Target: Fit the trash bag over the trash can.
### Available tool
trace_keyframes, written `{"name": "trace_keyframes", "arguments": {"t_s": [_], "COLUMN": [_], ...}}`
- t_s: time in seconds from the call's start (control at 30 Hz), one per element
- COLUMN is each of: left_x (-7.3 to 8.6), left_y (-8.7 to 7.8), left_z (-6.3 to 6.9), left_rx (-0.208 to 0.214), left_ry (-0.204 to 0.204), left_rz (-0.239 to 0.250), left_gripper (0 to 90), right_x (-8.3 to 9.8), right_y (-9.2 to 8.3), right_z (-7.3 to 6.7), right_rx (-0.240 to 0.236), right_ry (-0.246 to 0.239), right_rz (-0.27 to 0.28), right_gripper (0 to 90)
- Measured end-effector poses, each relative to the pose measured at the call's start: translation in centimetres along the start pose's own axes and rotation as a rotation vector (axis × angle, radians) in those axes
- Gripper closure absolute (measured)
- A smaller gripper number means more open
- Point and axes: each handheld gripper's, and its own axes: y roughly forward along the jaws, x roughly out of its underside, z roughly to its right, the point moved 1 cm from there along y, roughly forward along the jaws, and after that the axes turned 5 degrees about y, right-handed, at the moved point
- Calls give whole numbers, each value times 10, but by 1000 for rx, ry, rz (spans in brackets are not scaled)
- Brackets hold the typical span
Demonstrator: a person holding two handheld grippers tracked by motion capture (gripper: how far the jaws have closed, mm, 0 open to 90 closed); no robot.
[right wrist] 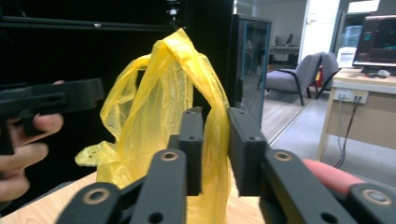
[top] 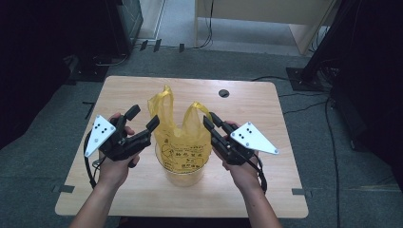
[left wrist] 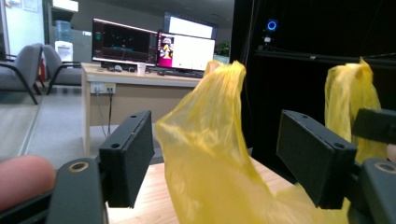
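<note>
Smooth wooden table [top: 142, 190], crinkly yellow plastic bag [top: 183, 142], right gripper [top: 207, 118] pinching handle

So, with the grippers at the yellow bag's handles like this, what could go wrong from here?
1. The right gripper pinches only a thin strip of the right handle; the plastic might slip out or tear.
2. The left gripper stands open around the left handle without pressing it, so a lift now would probably be one-sided.
3. That could tip the container that the yellow bag lines.
</note>
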Motion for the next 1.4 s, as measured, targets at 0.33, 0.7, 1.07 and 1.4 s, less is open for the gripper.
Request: {"name": "trace_keyframes", "arguments": {"t_s": [0.33, 0.7, 1.07, 1.4], "left_x": [-11, 3, 49, 76], "left_y": [31, 11, -38, -53], "left_z": [1, -5, -13, -9], "left_rx": [-11, -40, -18, 23], "left_ry": [25, -20, -136, -165], "left_rz": [-54, -61, -145, -211], "left_gripper": [219, 796, 865, 874], "right_x": [0, 9, 47, 80], "right_y": [-1, -11, -29, -38], "right_z": [-5, -3, -4, 4], "right_rx": [-22, 34, 153, 219], "right_ry": [-23, -9, -13, 6], "right_rz": [-1, 22, -78, -173], "right_gripper": [803, 849, 866, 869]}}
